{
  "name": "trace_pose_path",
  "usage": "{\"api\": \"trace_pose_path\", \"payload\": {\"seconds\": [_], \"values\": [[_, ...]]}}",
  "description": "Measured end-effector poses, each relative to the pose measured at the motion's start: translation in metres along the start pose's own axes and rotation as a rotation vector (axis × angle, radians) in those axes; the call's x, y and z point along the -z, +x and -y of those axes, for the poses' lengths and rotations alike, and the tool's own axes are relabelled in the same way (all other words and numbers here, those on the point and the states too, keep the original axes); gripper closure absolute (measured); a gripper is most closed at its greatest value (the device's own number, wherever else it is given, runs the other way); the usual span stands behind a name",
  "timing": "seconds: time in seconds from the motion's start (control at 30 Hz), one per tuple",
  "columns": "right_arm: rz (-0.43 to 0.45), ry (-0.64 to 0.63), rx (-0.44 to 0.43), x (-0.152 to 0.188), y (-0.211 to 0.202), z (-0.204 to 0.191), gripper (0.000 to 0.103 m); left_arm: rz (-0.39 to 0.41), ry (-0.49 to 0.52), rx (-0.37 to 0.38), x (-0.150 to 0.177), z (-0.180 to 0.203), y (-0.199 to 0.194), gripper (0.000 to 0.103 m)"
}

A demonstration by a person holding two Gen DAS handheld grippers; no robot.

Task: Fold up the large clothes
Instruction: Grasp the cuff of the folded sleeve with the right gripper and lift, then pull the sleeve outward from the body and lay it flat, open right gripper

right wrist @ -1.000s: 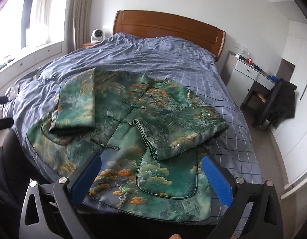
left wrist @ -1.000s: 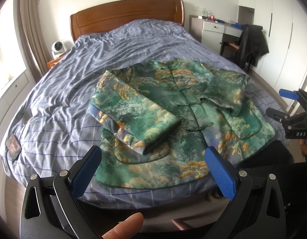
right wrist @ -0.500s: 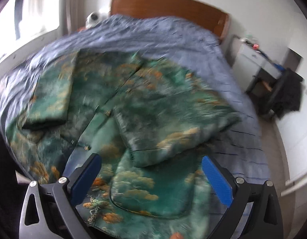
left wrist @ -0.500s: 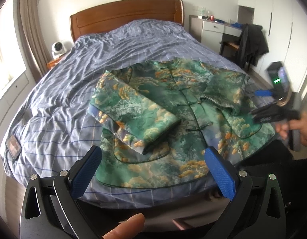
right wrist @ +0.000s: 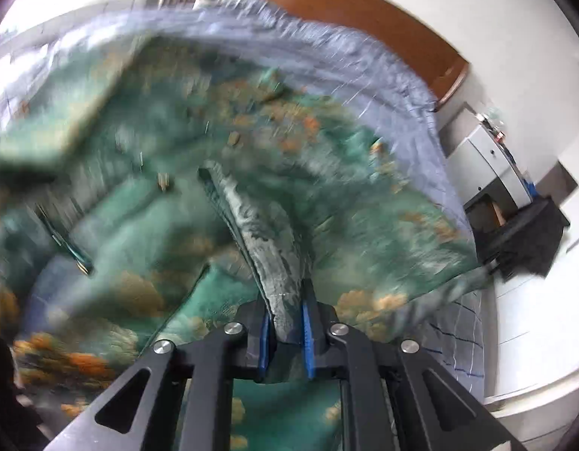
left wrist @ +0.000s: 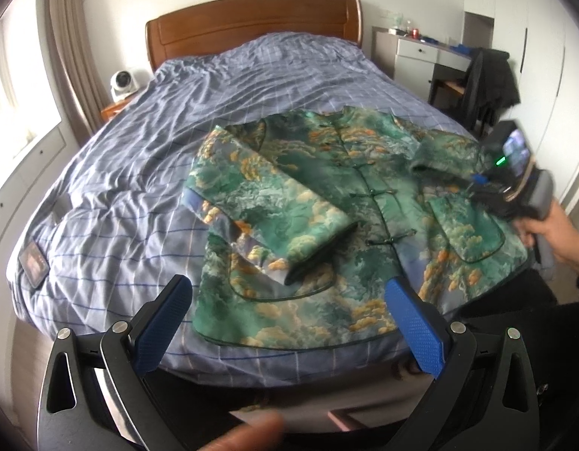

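A green jacket (left wrist: 345,203) with orange cloud print lies front-up near the foot of the bed, both sleeves folded across its front. My left gripper (left wrist: 287,285) hangs open above the jacket's hem, holding nothing. My right gripper (left wrist: 477,184) sits low at the jacket's right sleeve (left wrist: 447,150), held by a person's hand (left wrist: 552,225). In the right wrist view the right gripper (right wrist: 285,300) is shut on a pinched ridge of sleeve fabric (right wrist: 266,248). The rest of the jacket (right wrist: 176,195) is blurred there.
The bed (left wrist: 139,188) has a blue checked cover and a wooden headboard (left wrist: 251,18). A small dark device (left wrist: 34,263) lies at its left edge. On the right stand a white desk (left wrist: 421,52) and a chair draped with a dark coat (left wrist: 488,82).
The right gripper came down from beside the bed onto the jacket's right sleeve and went from open to shut on the fabric. The left gripper stayed put.
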State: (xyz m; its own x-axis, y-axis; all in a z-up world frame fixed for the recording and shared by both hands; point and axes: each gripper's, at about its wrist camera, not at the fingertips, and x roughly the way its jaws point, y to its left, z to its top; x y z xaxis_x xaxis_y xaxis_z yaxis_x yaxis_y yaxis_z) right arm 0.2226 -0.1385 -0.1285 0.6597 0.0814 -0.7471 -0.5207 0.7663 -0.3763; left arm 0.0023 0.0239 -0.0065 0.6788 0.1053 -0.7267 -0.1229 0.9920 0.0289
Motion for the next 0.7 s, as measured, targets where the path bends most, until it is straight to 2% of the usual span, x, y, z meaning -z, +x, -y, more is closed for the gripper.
{"api": "trace_pose_path", "payload": {"seconds": [0.2, 0.33, 0.47, 0.57, 0.7], "values": [[0.137, 0.212, 0.073, -0.001, -0.072, 0.062, 0.090, -0.008, 0.040, 0.032, 0.001, 0.011, 0.003, 0.001], [0.199, 0.385, 0.142, 0.012, -0.105, 0.121, 0.090, -0.004, 0.045, 0.036, 0.000, 0.013, 0.003, 0.001], [0.198, 0.536, 0.217, 0.035, -0.109, 0.177, 0.090, -0.008, 0.040, 0.033, 0.000, 0.013, 0.003, 0.001], [0.180, 0.685, 0.253, 0.062, -0.100, 0.219, 0.090, -0.007, 0.044, 0.027, -0.001, 0.014, 0.003, 0.001], [0.138, 0.822, 0.293, 0.096, -0.082, 0.262, 0.090, -0.003, 0.056, 0.018, -0.001, 0.017, 0.001, 0.001]]}}
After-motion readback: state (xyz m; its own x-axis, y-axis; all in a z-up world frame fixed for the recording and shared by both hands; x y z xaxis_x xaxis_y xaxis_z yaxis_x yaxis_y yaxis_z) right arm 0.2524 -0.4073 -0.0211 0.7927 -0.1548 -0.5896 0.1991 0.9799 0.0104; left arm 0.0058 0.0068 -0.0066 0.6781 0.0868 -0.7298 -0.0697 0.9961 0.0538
